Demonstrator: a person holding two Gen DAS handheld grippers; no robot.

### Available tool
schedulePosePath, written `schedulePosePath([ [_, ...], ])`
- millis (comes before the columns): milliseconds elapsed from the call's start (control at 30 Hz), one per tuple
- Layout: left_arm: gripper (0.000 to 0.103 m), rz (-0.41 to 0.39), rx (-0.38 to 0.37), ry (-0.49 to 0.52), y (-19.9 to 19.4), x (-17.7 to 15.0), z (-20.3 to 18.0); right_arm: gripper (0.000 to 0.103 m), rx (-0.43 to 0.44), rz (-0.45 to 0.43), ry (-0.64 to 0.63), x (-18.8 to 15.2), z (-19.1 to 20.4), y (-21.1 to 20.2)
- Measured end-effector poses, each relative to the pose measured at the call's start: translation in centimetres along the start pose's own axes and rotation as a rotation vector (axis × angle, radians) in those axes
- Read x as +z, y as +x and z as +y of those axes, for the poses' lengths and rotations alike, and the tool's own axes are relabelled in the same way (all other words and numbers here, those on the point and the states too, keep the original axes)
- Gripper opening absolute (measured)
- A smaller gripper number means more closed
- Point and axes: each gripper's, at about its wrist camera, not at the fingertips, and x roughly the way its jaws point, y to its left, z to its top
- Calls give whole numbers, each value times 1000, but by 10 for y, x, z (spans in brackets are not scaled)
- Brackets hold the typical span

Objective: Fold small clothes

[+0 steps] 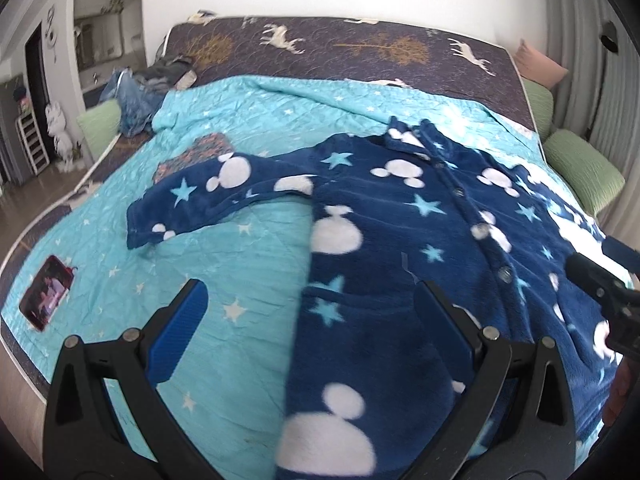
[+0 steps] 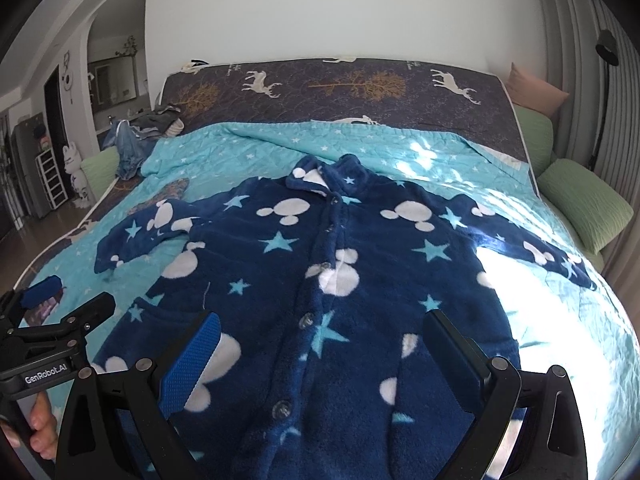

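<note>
- Fleece top [image 2: 320, 280], navy with white mouse heads and stars, lies spread face up on the turquoise quilt [image 1: 248, 248], buttoned down the front, collar at the far end and both sleeves out to the sides.
- Left gripper [image 1: 308, 320] hovers with its jaws wide over the top's left hem edge, holding nothing; one finger is above quilt, the other above fleece.
- Right gripper [image 2: 320, 352] hangs over the lower middle of the top, jaws also spread wide and empty, straddling the button strip [image 2: 320, 272].
- Thick, plush fabric could slip from a shallow pinch, so a grab at the very edge may drop the fold halfway.
- Closing on the top's left edge may catch the quilt underneath as well, dragging the bedding along.
- The left sleeve [image 1: 192, 200] lies bent and partly over a patterned cloth [image 1: 200, 152] beside the top; lifting it may pull that cloth too.
- A phone [image 1: 48, 292] rests on the quilt left of the top; a swept sleeve could knock it.
- Bright sun glare on the top's right side hides that sleeve's edge, so aim there looks uncertain.
</note>
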Motion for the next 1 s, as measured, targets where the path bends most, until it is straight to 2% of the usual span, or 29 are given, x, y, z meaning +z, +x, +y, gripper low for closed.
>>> schedulePosePath([
  [133,102,76,-1,-210,30,14,67,102,55,-1,-59,15,12,12],
  [233,102,134,9,-384,61,16,125,102,108,14,-162,30,33,29],
  [333,102,184,-55,-591,97,13,186,102,166,35,-232,38,53,44],
  [467,102,231,-133,-739,144,13,222,99,280,53,-317,43,82,69],
  [567,101,291,-174,-838,189,12,234,89,301,81,-370,47,98,95],
  [667,99,350,-213,-921,230,12,238,84,345,145,-329,58,99,122],
  [733,96,371,-191,-963,248,11,240,84,371,171,-273,69,93,137],
  [833,96,351,-112,-1048,261,7,255,84,344,174,-205,85,77,150],
  [1000,95,316,-19,-1152,265,-4,282,84,304,165,-188,90,61,158],
])
